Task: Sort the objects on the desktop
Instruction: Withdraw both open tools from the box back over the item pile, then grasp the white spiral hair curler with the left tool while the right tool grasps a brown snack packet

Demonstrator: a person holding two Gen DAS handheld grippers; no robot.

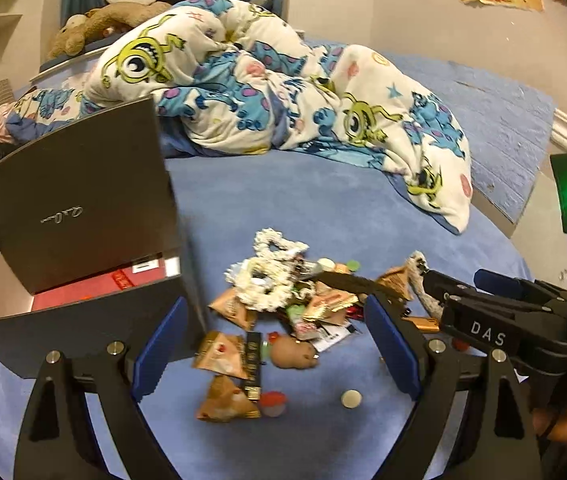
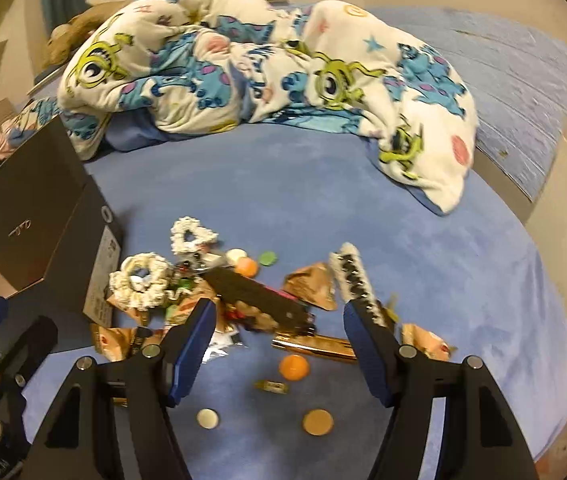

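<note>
A heap of small objects (image 1: 283, 304) lies on the blue bed: white scrunchies (image 1: 267, 280), brown snack packets (image 1: 219, 356), a brown toy (image 1: 293, 354), a cream disc (image 1: 351, 398). My left gripper (image 1: 275, 350) is open and empty, just above the near packets. The right gripper's body (image 1: 483, 320) reaches in from the right. In the right wrist view my right gripper (image 2: 281, 340) is open and empty over a gold bar (image 2: 315, 346), an orange ball (image 2: 293, 367) and a dark comb (image 2: 259, 294). An open black box (image 1: 79, 216) stands left of the heap.
A rumpled cartoon blanket (image 1: 267, 92) lies across the far bed, with plush toys (image 1: 95, 24) behind it. Loose discs (image 2: 317, 422) sit near the bed's front edge. The bed edge drops off at the right (image 2: 555, 320). The box also shows at the left in the right wrist view (image 2: 43, 216).
</note>
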